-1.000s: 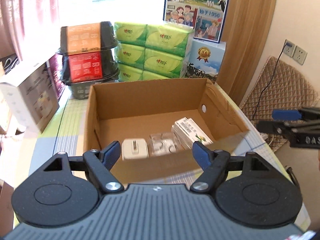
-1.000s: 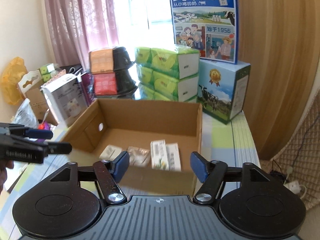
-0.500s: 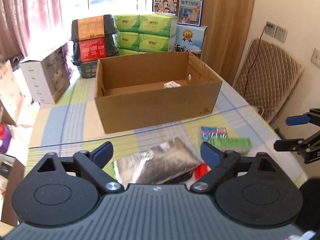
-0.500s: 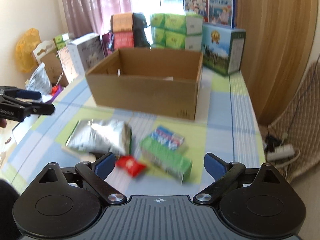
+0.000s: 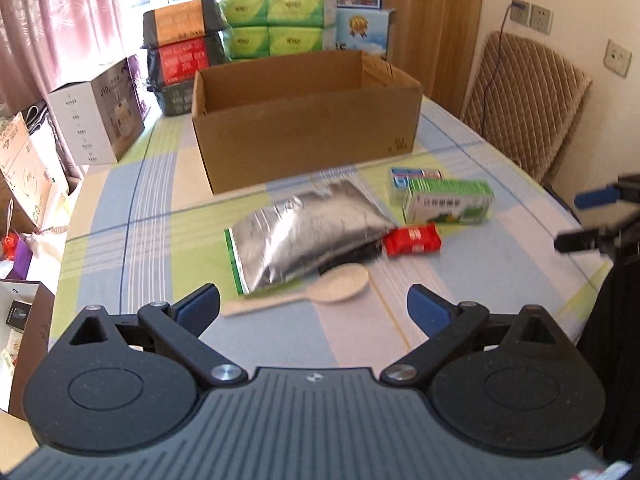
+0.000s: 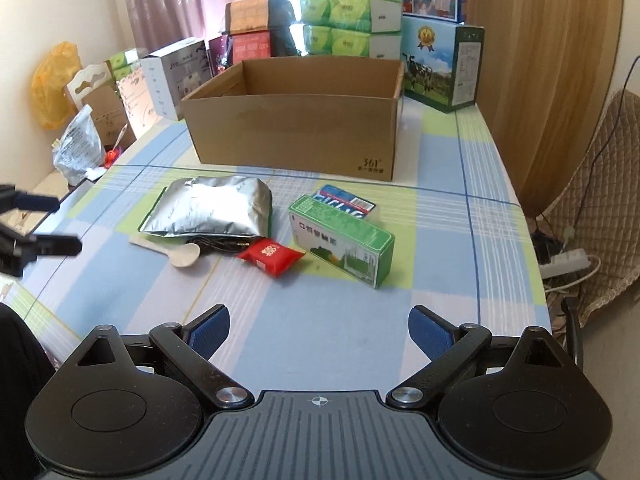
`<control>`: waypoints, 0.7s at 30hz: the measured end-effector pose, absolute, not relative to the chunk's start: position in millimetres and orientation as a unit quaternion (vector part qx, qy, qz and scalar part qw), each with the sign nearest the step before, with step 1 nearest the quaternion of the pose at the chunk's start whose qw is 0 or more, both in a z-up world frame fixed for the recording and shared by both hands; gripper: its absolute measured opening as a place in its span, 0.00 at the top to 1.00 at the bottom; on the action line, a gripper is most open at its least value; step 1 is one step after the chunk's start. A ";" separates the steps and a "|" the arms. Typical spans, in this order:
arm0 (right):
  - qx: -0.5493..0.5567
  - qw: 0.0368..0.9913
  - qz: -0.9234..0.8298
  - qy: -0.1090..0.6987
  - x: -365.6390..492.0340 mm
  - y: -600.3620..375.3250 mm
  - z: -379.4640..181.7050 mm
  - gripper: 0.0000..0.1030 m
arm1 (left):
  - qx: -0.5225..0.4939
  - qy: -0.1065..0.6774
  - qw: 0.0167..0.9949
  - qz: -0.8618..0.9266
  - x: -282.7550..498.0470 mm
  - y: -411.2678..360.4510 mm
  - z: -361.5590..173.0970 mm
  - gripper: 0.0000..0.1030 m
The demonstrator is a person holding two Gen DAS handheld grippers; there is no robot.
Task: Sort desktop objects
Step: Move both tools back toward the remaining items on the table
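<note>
Both tools are hovering above the near edge of the table [image 6: 440, 184], nothing between their fingers. The left gripper [image 5: 313, 307] is showing its blue pads spread wide apart, empty; the right gripper [image 6: 319, 330] is likewise gaping, empty, its two fingers also showing at the right edge of the left camera's view. Nearest on the checked cloth, a pale spoon [image 6: 179, 254] is lying flat, handle running under the edge of a silver foil pouch [image 6: 214, 210]. The pouch is lying flat with a green strip along one side, and a dark cable or cord [image 6: 222, 245] is peeking out from beneath it; cannot tell what it belongs to. Just right of the spoon bowl, a small red packet [image 6: 270, 256] is sitting close against the pouch's corner. Right again, a green carton [image 6: 340, 242] is lying on its long side, and a smaller blue and white box [image 6: 347, 202] is touching its far side. Behind this cluster, an open cardboard box [image 6: 296, 136] is standing upright mid-table; its contents are hidden by the near wall. Farther back, stacked green tissue packs [image 6: 350, 26], black containers with orange and red labels [image 6: 256, 28] and a milk carton case [image 6: 438, 66] are lining the far end near the curtain [image 6: 192, 0].
</note>
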State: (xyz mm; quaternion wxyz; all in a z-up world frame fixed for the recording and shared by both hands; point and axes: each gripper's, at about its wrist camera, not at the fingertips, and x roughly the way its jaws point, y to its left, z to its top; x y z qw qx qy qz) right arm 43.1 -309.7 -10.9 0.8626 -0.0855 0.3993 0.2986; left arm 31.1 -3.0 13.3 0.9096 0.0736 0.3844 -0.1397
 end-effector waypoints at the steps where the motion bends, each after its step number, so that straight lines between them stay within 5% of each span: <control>1: -0.086 0.862 0.300 0.400 43.2 -309.9 -11.7 0.09 | 0.072 0.386 0.909 -0.139 29.6 -3.1 10.4 0.05; 13: -0.082 0.841 0.314 0.433 57.5 -306.1 -16.9 0.09 | 0.107 0.403 0.892 -0.173 37.6 -26.4 -10.8 0.05; 21: -0.180 0.815 0.349 0.426 101.0 -285.0 -13.8 0.09 | 0.167 0.401 0.870 -0.234 62.9 -55.3 -18.6 0.05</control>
